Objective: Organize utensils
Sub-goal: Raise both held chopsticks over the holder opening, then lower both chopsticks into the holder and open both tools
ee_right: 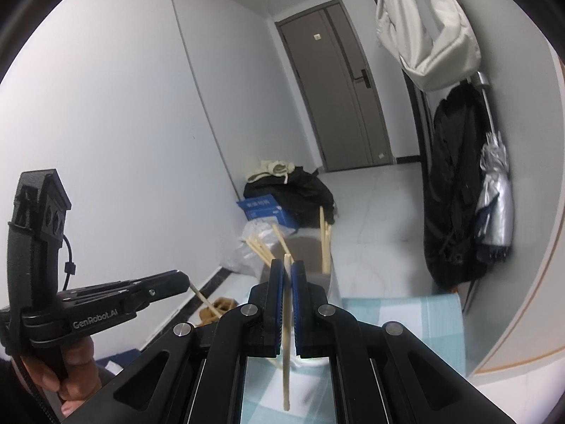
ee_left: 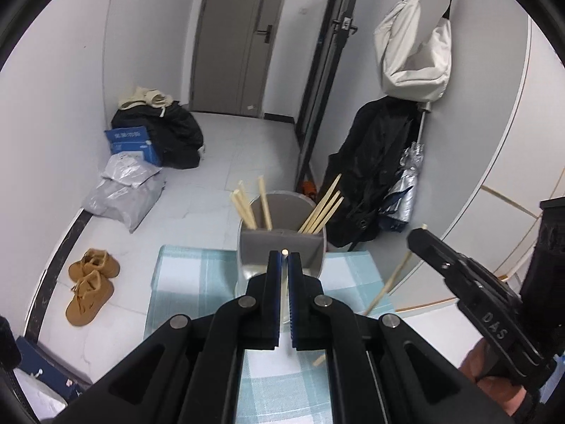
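Holding one pale wooden chopstick apiece, both black two-finger grippers sit above the table with the blue-and-white checked cloth [ee_left: 183,265]. The left gripper [ee_left: 284,259] has its jaws closed on a thin pale wooden chopstick [ee_left: 284,251], seen almost end-on, its tip poking just past the blue-padded fingers. The right gripper [ee_right: 287,270] is clamped on a second pale chopstick [ee_right: 286,335], gripped near its upper end so most of the length hangs free below the jaws (a long lever for so small a pinch).

Just beyond both stands the grey cylindrical utensil holder [ee_left: 282,243], divided inside, with several chopsticks [ee_left: 323,208] already leaning in its far compartments, fanned left and right.

These sticks look light, stiff and smooth, so I'd judge weight is no worry but swivelling is: a narrow round shaft can pivot between flat pads. Taking hold nearer the middle would likely steady it; held by the end, the free tip may swing wide of the holder's mouth when lowered.
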Action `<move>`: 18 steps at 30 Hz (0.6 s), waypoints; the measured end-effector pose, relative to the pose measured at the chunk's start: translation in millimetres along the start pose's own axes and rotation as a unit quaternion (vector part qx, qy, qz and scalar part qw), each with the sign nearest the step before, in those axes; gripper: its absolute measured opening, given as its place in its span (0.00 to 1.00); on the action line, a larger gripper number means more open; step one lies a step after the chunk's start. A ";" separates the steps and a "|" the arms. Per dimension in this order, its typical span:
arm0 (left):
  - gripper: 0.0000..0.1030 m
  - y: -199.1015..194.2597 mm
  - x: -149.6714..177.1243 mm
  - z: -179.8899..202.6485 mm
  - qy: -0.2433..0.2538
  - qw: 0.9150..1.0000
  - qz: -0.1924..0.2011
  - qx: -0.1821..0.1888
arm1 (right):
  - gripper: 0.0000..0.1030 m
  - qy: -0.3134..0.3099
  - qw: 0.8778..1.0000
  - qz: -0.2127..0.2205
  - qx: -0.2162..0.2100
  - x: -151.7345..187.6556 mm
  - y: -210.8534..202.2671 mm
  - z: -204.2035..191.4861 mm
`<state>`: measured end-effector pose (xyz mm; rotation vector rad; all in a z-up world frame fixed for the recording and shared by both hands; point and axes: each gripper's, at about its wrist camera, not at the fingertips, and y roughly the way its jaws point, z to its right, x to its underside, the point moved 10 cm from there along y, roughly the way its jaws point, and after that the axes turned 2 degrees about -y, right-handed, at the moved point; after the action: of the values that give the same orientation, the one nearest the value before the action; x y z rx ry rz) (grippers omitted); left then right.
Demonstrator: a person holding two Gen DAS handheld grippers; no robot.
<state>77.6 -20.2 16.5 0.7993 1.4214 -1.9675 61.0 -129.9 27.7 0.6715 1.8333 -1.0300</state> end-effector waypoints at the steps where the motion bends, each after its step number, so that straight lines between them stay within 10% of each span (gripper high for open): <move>1: 0.00 -0.8 -2.5 1.7 0.001 1.000 0.000 0.003 | 0.04 0.000 1.000 0.001 -0.001 -2.6 0.9 -0.4; 18: 0.00 -10.8 -68.4 25.1 0.022 0.999 0.029 0.015 | 0.04 0.002 0.999 0.042 -0.022 -79.0 17.2 -7.4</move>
<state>110.9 -34.1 80.7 0.8917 1.3813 -1.9421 106.4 -117.0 93.8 0.7186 1.8093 -0.9322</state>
